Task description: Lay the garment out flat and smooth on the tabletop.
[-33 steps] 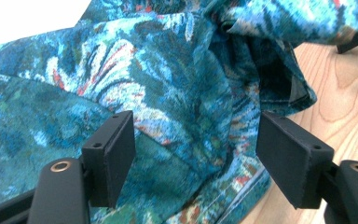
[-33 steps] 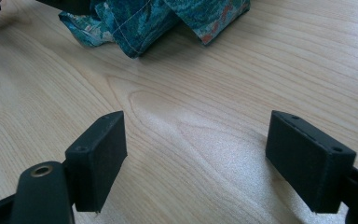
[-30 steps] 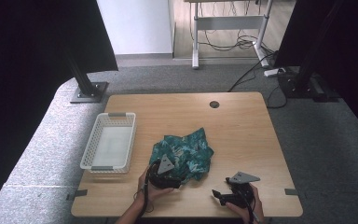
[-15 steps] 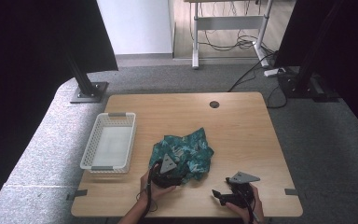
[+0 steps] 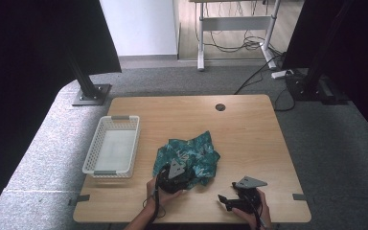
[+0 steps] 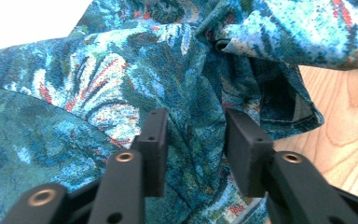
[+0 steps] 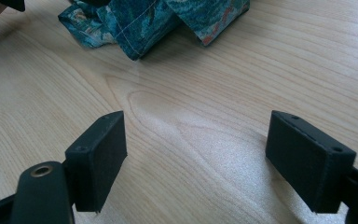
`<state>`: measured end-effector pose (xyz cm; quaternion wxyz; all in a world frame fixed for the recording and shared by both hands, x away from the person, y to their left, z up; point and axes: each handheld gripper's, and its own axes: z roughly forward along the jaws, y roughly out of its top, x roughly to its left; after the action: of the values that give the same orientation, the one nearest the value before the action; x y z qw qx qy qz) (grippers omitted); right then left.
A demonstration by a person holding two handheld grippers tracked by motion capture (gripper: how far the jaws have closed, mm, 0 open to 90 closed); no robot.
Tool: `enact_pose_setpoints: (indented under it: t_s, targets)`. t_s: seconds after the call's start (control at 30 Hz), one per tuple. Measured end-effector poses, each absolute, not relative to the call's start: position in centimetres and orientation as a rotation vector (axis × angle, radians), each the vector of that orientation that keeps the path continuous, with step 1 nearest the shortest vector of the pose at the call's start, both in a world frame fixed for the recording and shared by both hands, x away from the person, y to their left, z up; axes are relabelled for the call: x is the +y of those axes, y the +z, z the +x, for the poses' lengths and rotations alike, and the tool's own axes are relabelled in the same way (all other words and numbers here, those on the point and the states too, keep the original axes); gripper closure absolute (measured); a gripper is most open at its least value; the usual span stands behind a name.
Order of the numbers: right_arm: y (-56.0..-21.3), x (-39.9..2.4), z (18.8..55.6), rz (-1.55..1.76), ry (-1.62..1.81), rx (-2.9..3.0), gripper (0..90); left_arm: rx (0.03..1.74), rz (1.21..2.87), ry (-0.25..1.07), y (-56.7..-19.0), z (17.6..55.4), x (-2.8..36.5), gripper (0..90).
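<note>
Crumpled teal cloth (image 5: pixel 188 157) with a leafy blue-green print and small red flecks lies bunched on the light wooden table (image 5: pixel 249 129), directly under and ahead of my left tongs (image 5: pixel 172 176). In the left gripper view a ridge of that cloth (image 6: pixel 121 93) rises between my two black jaws; they have just been closing around it, and a gap remains on either side of the fold, so the pads (image 6: pixel 156 140) do not yet press on it. My left hand (image 5: pixel 160 191) holds those tongs at the near edge of the heap. My right tongs (image 5: pixel 225 201) sit well to the right of the cloth, low over bare wood, jaws spread wide with nothing between them; in the right gripper view the cloth's folded hem (image 7: pixel 144 23) lies ahead and to the left of my open pads (image 7: pixel 100 158). Beyond my left tongs and to their left, a white rectangular plastic mesh basket (image 5: pixel 92 153) stands apart from the cloth.
</note>
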<state>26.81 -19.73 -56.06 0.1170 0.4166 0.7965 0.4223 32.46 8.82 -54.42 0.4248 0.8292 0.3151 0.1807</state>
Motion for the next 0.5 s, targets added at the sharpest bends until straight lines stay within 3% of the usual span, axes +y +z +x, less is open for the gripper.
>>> enact_pose_setpoints:
  t_s: [0.33,0.5]
  targets:
    - [-56.05,-19.72,26.81,1.219,1.235,2.332,20.0,0.765,2.069,0.395,-54.39,32.52,9.34,80.8]
    - [-56.06,-19.78,26.81,1.216,1.236,2.333,20.0,0.751,2.062,0.346,-54.41,32.7,9.65,85.6]
